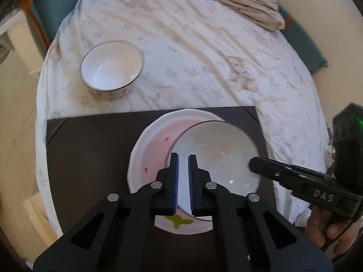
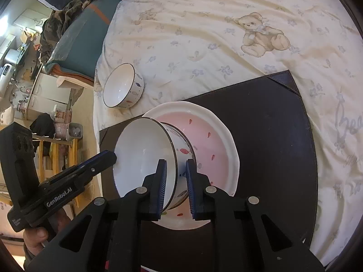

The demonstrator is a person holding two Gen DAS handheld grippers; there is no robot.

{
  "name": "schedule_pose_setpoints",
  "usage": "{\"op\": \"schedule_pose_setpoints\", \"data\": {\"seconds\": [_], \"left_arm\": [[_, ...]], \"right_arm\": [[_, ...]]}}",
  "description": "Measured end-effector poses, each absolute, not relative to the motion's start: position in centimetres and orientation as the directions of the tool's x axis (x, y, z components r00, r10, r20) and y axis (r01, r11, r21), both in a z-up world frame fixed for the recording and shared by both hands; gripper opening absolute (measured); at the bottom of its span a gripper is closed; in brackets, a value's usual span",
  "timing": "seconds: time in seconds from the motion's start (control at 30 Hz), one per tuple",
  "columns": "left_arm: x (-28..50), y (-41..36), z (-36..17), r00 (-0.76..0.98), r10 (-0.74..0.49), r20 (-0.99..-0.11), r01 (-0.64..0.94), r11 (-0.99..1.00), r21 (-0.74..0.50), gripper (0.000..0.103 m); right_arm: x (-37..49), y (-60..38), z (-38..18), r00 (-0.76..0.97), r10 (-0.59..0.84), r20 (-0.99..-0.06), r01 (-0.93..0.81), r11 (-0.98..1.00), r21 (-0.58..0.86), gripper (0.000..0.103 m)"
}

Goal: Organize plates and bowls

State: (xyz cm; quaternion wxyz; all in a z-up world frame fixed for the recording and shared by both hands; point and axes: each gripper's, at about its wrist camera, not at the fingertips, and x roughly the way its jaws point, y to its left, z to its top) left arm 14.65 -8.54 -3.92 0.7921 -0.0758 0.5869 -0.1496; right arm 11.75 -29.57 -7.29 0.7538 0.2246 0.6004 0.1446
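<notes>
While the left wrist view looked down its own fingers, the left gripper [image 1: 183, 156] was pinched narrow on the near rim of a bowl [image 1: 217, 154] that sat over a pink plate [image 1: 154, 149] on a dark mat [image 1: 90, 149]. The right gripper [image 1: 251, 164] reached in from the side to the bowl's opposite rim. A second bowl [image 1: 112, 65] stood well apart on the bedsheet [image 1: 204, 45].

From the right wrist view, the right gripper [image 2: 175, 161] was closed narrow across the wall of the bowl [image 2: 145, 156], one pad inside and one outside, and the bowl was tilted above the plate [image 2: 211, 140]. The left gripper [image 2: 113, 155] met the far rim. The other bowl [image 2: 123, 88] rested upright beside the mat [image 2: 272, 136].

Glazed ceramic like this was probably stiff, slick and breakable, with some weight. A thin rim pinch could slip, so two opposed rim grips seemed wise.
</notes>
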Motion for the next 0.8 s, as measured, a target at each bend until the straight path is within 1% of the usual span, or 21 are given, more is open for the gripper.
{"op": "schedule_pose_setpoints", "data": {"seconds": [0.1, 0.23, 0.37, 0.47, 0.7, 0.73, 0.8], "left_arm": [[14.5, -8.5, -3.9, 0.279, -0.287, -0.917, 0.137, 0.956, -0.258, 0.006], [15.0, -6.9, -4.6, 0.265, -0.280, -0.923, 0.086, 0.960, -0.266, 0.006], [15.1, -6.3, -5.3, 0.241, -0.329, -0.913, 0.047, 0.944, -0.327, 0.007], [14.9, -7.0, -5.1, 0.242, -0.323, -0.915, 0.077, 0.946, -0.314, 0.007], [15.2, -6.8, -5.4, 0.228, -0.340, -0.912, 0.060, 0.940, -0.335, 0.006], [15.2, -6.8, -5.4, 0.227, -0.337, -0.914, 0.059, 0.941, -0.333, 0.006], [15.3, -6.9, -5.4, 0.227, -0.336, -0.914, 0.058, 0.942, -0.331, 0.006]], "right_arm": [[11.6, -29.5, -7.3, 0.238, 0.479, -0.845, 0.049, 0.863, 0.503, 0.018], [11.8, -29.7, -8.5, 0.213, 0.478, -0.852, 0.073, 0.862, 0.501, 0.018], [11.9, -29.7, -9.3, 0.197, 0.490, -0.849, 0.087, 0.854, 0.512, 0.018], [12.0, -30.1, -9.7, 0.195, 0.513, -0.836, 0.118, 0.834, 0.539, 0.017], [11.8, -29.9, -7.9, 0.247, 0.476, -0.844, 0.060, 0.862, 0.504, 0.017], [11.9, -29.9, -7.7, 0.252, 0.479, -0.841, 0.059, 0.860, 0.508, 0.013], [12.1, -29.9, -7.8, 0.249, 0.484, -0.839, 0.069, 0.855, 0.513, 0.012]]}}
